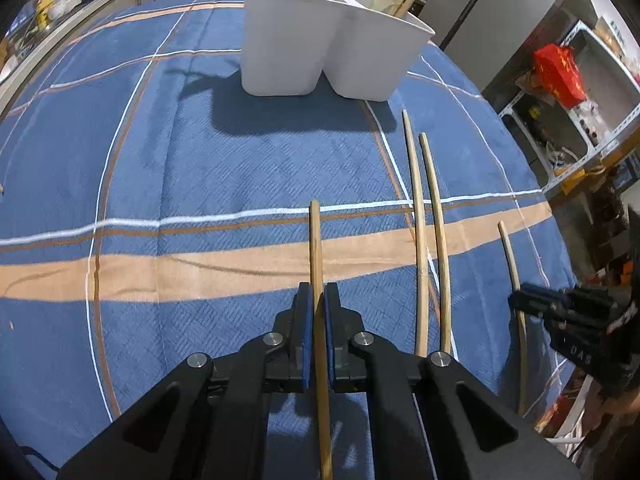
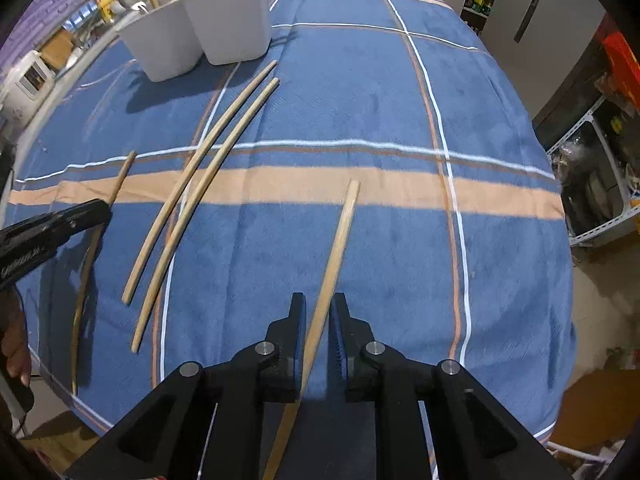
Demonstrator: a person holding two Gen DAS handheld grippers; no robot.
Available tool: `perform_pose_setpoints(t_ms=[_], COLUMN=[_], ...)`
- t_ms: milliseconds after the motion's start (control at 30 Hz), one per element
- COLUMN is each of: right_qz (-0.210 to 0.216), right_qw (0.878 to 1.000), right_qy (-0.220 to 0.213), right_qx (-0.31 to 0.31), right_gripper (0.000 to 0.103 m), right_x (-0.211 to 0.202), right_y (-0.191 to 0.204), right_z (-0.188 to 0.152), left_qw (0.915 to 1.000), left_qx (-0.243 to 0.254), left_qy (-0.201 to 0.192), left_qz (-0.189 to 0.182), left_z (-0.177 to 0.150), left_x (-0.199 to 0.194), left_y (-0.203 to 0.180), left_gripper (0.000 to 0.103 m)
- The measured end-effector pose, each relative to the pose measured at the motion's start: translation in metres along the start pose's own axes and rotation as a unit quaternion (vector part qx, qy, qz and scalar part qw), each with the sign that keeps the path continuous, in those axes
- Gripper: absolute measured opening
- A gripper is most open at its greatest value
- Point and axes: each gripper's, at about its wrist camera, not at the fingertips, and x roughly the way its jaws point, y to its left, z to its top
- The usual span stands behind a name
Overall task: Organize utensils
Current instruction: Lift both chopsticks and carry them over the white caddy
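Chopstick (image 1: 316, 256) clamped in left jaws (another (image 2: 336, 248) between right jaws)

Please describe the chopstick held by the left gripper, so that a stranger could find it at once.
Start at the white utensil holder on the blue plaid cloth. Nearer the camera, four wooden chopsticks lie roughly parallel. It is the leftmost chopstick, the only one clamped between the left gripper pads; two loose chopsticks lie to its right.

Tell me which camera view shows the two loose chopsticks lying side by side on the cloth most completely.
The right wrist view: both loose chopsticks lie fully visible, tip to tip, on the tablecloth. In the left wrist view, their near ends disappear behind the left gripper.
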Motion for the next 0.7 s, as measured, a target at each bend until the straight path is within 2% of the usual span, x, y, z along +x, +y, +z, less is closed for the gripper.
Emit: perform_pose_setpoints(t_ms=[200,300,367,433,533,700], right_qz=[-0.014,-0.021,-0.019,-0.017,0.024,0.066], right_qw=[1.000,1.000,1.000,1.000,0.999,0.992], right_qy=[0.023,0.020,0.011,-0.002,-0.031,-0.087], right_qx=[0.005,-0.003,-0.004,-0.008,0.014,0.060], right_gripper=[0.014,0.014,0.011,0.009,0.007,0.007], right_x=[0.005,0.005,0.003,0.002,-0.001,-0.019], right_y=[0.006,0.013,0.017,0.019,0.014,0.004], right_z=[0.020,0.021,0.019,0.016,0.007,-0.014], left_qw=[0.9994,0.9991,0.9988,0.9992,1.0000,0.9981], left_qx=[0.026,0.032,0.040,0.038,0.010,-0.011], left_qy=[0.009,0.003,-0.002,0.005,-0.002,-0.049], left_qz=[0.023,0.026,0.030,0.013,0.000,-0.035], left_z=[0.008,0.006,0.004,0.006,0.005,-0.001], left_x=[0.006,0.006,0.006,0.007,-0.001,-0.037], left_y=[-0.012,-0.016,-0.018,-0.017,-0.008,0.002], left_gripper=[0.006,0.011,0.011,0.005,0.005,0.005])
